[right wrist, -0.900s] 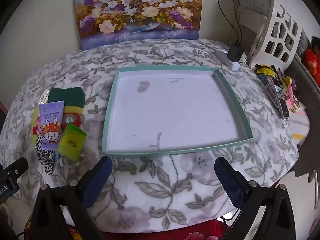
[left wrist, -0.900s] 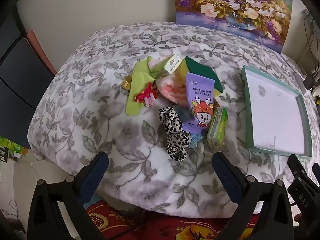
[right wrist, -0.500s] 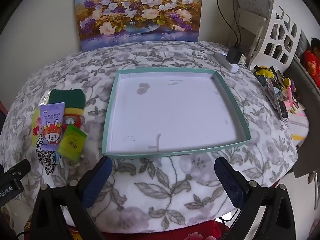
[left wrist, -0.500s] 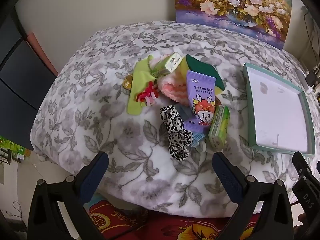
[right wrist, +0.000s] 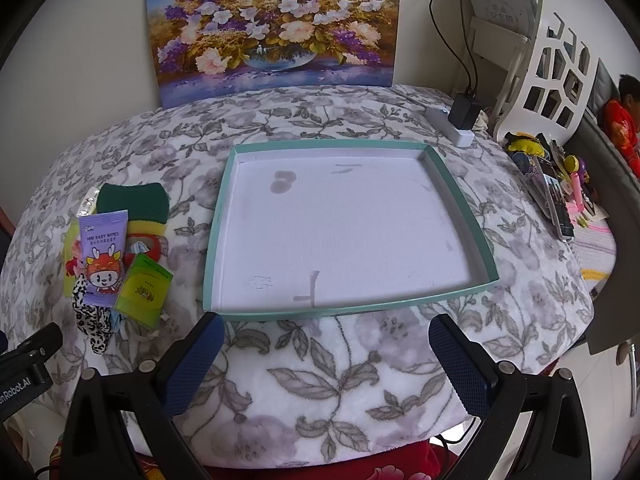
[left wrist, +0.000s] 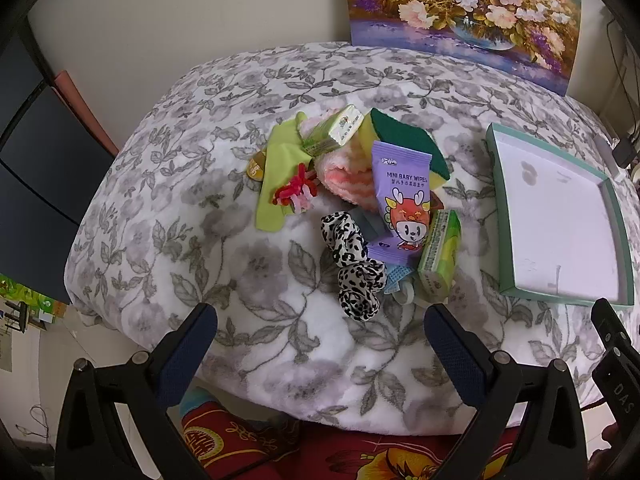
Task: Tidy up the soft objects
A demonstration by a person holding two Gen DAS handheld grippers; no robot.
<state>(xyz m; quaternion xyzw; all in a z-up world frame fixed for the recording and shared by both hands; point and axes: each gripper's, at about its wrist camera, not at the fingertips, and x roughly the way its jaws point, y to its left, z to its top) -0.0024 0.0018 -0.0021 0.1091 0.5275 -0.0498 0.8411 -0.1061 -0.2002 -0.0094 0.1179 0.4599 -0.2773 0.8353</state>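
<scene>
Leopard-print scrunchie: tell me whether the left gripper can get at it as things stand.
Probably yes. The leopard-print scrunchie lies at the near edge of the pile, nothing on top of it, and the left gripper hangs just short of it with jaws wide open and empty.

The tray (right wrist: 460, 192) lies flat on the table (right wrist: 320, 360) with low walls and a bare floor, open from above. Left of the tray, a strip of bare cloth runs to the pile of soft things (left wrist: 360, 208), which sit packed together. In front of the tray, the cloth is bare. Behind the tray, a painting (right wrist: 276, 24) stands upright.
</scene>
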